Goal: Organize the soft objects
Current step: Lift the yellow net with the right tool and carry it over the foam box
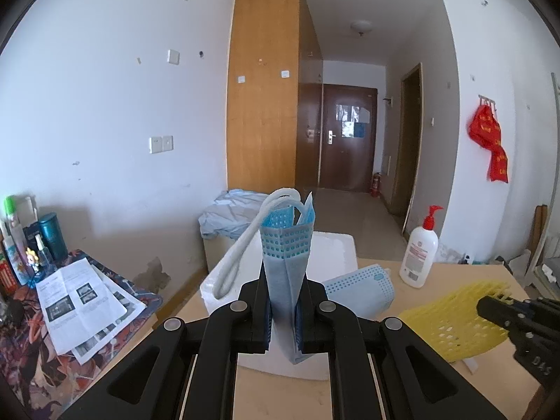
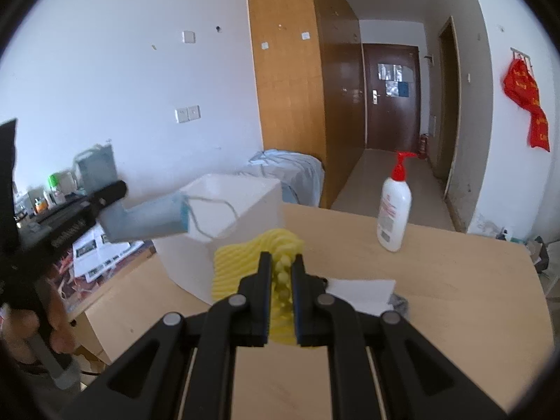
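"DAS" on right gripper (image 1: pixel 490 309) body

The right gripper (image 2: pixel 282 273) has its jaws clamped on a yellow foam net (image 2: pixel 245 262) above the wooden table (image 2: pixel 455 297). At the left, the left gripper (image 2: pixel 105 196) holds a blue face mask (image 2: pixel 147 220) over a white box (image 2: pixel 245 203). A red-capped pump bottle (image 2: pixel 393 210) stands upright farther back on the table.

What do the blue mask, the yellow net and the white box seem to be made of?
Blue mask: probably non-woven fabric, matte, with pleats, an embossed dot edge and a soft white ear loop.
Yellow net: probably foam mesh, matte, with open holes; it bends in the grip.
White box: perhaps foam, with thick, dull white walls.
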Action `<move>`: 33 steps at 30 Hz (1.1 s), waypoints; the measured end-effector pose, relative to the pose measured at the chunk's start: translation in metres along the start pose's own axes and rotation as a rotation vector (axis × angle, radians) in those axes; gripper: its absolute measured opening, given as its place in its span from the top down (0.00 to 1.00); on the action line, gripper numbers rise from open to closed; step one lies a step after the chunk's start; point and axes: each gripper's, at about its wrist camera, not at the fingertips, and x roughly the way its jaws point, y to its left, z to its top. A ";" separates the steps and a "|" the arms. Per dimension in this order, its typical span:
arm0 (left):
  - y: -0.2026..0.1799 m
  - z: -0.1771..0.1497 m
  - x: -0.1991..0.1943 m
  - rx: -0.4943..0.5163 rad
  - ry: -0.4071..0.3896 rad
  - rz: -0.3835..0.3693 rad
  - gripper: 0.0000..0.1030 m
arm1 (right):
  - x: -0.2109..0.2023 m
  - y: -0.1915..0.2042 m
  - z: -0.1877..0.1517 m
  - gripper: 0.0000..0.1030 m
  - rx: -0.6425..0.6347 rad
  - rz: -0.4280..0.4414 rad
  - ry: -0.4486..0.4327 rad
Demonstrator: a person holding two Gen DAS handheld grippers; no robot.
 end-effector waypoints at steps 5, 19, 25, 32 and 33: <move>0.002 0.008 0.014 0.001 -0.008 0.025 0.90 | 0.006 0.011 0.012 0.87 -0.024 0.018 -0.011; 0.008 0.019 0.067 -0.021 0.028 0.043 0.90 | 0.040 0.024 0.032 0.88 -0.042 0.010 -0.023; 0.009 0.019 0.092 -0.020 0.051 0.064 0.90 | 0.045 0.019 0.032 0.88 -0.031 0.006 -0.011; 0.012 0.011 0.122 -0.014 0.106 0.059 0.90 | 0.048 0.011 0.030 0.88 -0.016 -0.001 -0.004; 0.013 0.009 0.124 -0.023 0.106 0.060 0.90 | 0.048 0.012 0.031 0.88 -0.017 -0.002 -0.005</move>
